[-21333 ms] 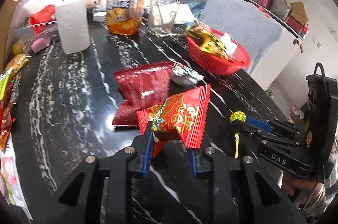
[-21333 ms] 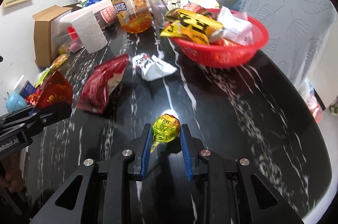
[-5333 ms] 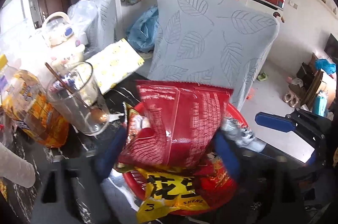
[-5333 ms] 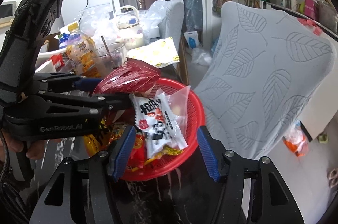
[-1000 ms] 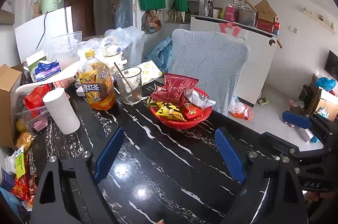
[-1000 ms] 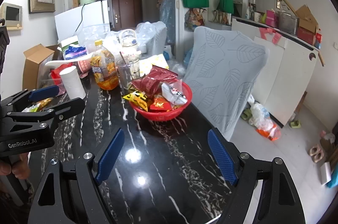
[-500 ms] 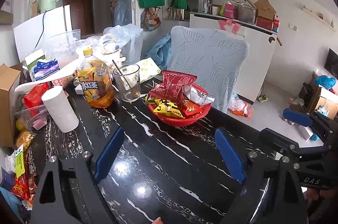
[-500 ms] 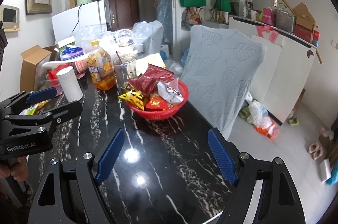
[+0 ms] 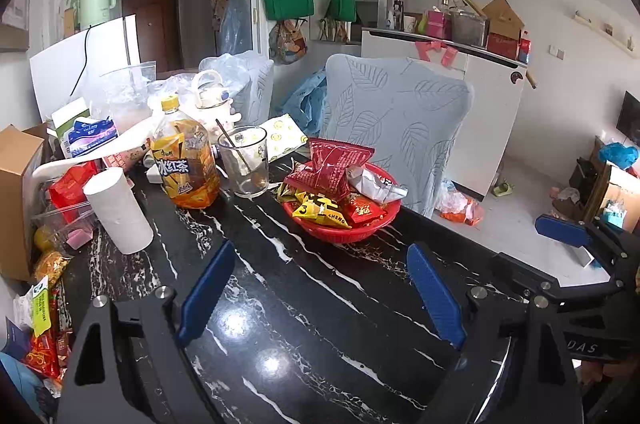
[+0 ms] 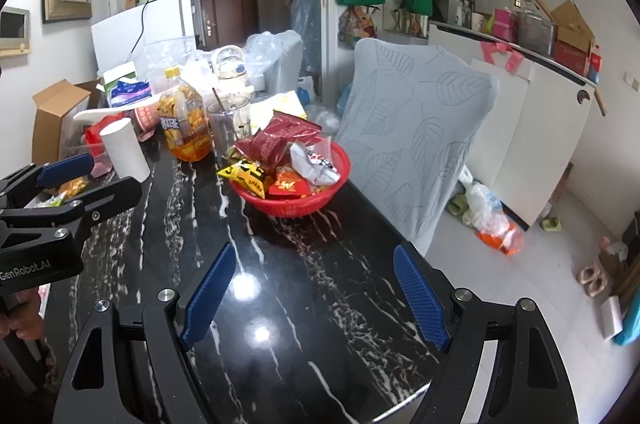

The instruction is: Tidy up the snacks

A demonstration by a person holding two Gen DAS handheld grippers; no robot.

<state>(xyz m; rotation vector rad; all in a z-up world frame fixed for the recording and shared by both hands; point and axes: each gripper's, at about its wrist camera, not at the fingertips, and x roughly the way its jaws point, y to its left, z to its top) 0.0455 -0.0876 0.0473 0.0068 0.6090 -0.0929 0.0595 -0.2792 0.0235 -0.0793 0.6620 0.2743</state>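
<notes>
A red basket stands on the black marble table and holds several snack packets: a dark red bag on top, a yellow packet, a small red packet and a white packet. My left gripper is open and empty, held back from the basket above the table. My right gripper is open and empty too, also short of the basket. Each gripper shows in the other's view: the right gripper at the right edge, the left gripper at the left edge.
Behind the basket stand a glass mug, a tea bottle and a paper roll. More snack packets lie at the table's left edge by a cardboard box. A covered chair stands at the table's right side.
Both grippers have drawn slightly further back from the basket; the view has shifted a little. Both stay open and empty.
</notes>
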